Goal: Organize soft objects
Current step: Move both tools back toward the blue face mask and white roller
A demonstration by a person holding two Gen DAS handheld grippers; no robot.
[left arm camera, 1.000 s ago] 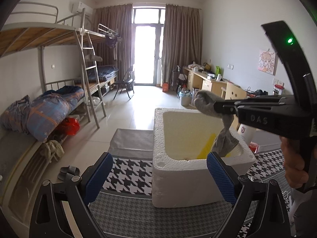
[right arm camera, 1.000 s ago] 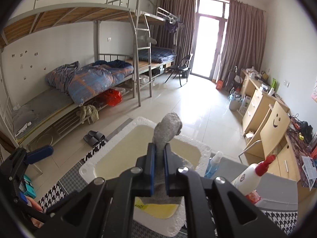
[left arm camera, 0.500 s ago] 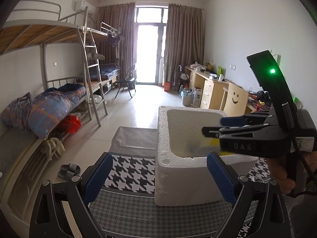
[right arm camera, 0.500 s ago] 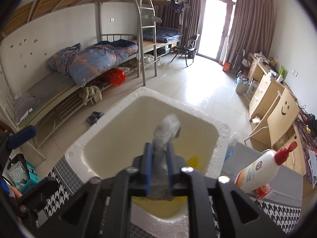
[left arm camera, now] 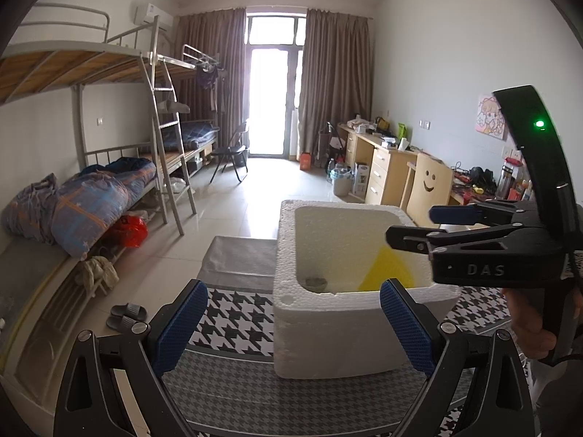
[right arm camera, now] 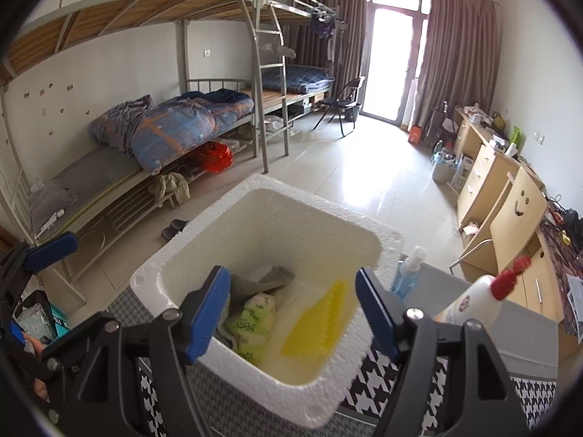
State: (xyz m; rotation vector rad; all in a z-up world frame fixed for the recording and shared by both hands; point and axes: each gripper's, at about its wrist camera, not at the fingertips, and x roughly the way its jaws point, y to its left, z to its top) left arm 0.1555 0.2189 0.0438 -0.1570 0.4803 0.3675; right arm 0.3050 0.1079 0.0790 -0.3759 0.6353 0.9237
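A white foam box (right arm camera: 368,233) stands on a houndstooth cloth (left arm camera: 237,315). In the right wrist view a grey sock (right arm camera: 266,280), a pale green packet (right arm camera: 251,322) and a yellow sponge (right arm camera: 322,327) lie inside it. My right gripper (right arm camera: 293,309) is open and empty above the box's near rim; it also shows in the left wrist view (left arm camera: 411,225). My left gripper (left arm camera: 289,322) is open and empty in front of the box (left arm camera: 328,313), where a bit of the sock (left arm camera: 316,283) and the sponge (left arm camera: 388,271) show.
A blue spray bottle (right arm camera: 408,273) and a white bottle with a red cap (right arm camera: 481,295) stand right of the box. A grey surface (left arm camera: 240,262) lies behind the cloth. Bunk beds (left arm camera: 91,196) fill the left side, desks (left arm camera: 386,167) the right.
My right gripper carried the grey sock down over the box, then opened. The sock dropped into the box. My left gripper stayed open and nearly still.
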